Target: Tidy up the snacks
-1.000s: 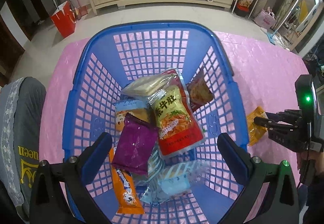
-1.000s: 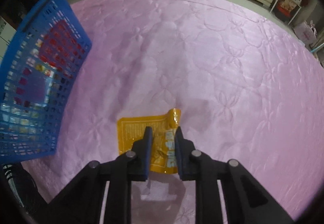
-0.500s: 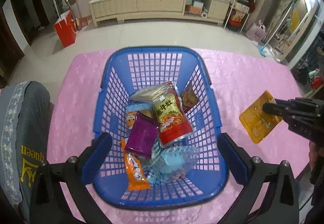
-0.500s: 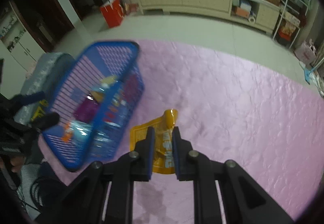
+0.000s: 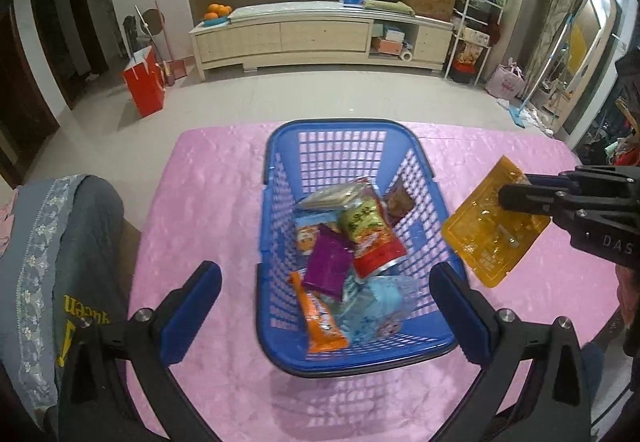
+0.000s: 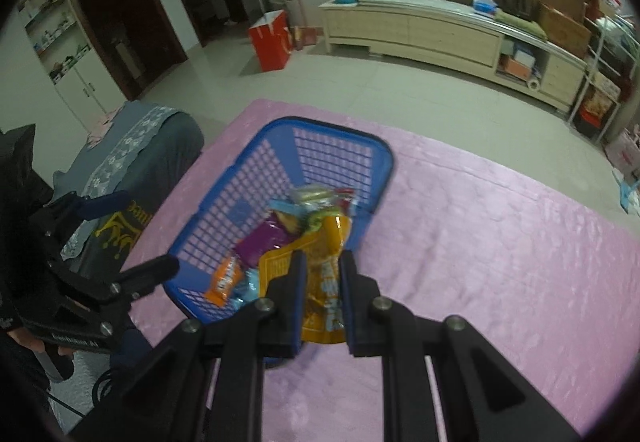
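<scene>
A blue mesh basket [image 5: 280,170] stands on the pink tablecloth and holds several snack packs, among them a purple pack [image 5: 328,262], an orange pack [image 5: 322,322] and a red-and-green pack [image 5: 370,234]. My right gripper [image 6: 322,262] is shut on a yellow snack pack [image 6: 320,302] and holds it in the air over the basket's right rim; the pack also shows in the left wrist view [image 5: 494,230]. My left gripper [image 5: 326,282] is open and empty above the basket's near end.
The pink tablecloth [image 5: 208,202] covers the table. A chair with a grey garment [image 5: 52,242] stands at the table's left edge. A red bag [image 5: 145,82] and a long cabinet [image 5: 320,38] stand on the floor beyond.
My right gripper lifted the yellow pack off the cloth and carried it left to the basket's rim. My left gripper rose and drew back from the basket.
</scene>
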Motion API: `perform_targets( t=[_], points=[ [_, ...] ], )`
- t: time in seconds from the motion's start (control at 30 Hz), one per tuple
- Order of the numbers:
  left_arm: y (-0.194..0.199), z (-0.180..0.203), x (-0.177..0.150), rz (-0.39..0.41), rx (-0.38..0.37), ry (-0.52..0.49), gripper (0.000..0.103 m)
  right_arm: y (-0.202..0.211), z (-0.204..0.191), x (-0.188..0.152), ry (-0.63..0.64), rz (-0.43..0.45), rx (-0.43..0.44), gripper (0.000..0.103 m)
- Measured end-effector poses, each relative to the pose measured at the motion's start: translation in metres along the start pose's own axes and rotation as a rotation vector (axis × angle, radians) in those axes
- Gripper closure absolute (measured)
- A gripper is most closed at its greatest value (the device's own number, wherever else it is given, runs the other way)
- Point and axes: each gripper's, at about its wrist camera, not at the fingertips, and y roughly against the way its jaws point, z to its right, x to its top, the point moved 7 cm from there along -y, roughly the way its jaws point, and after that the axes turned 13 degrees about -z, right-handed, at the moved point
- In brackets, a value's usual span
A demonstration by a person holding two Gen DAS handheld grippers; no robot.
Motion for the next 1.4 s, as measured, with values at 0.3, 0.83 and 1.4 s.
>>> perform_targets(
  t=[0.3,0.83,1.4],
  points=[
    [-0.015,-0.034,0.001,-0.013,0.037,0.013,0.0,-0.036,-0.028,0.026,0.051,-0.046,0.025,0.083],
    [-0.046,-0.078,-0.003,-0.051,0.037,0.083,0.0,-0.095,-0.045,0.052,0.094,-0.108,-0.015,0.083],
    [-0.035,-0.064,-0.009,0.016,0.049,0.062,0.0,-0.07,-0.02,0.035,0.08,-0.026,-0.156,0.016]
  ],
)
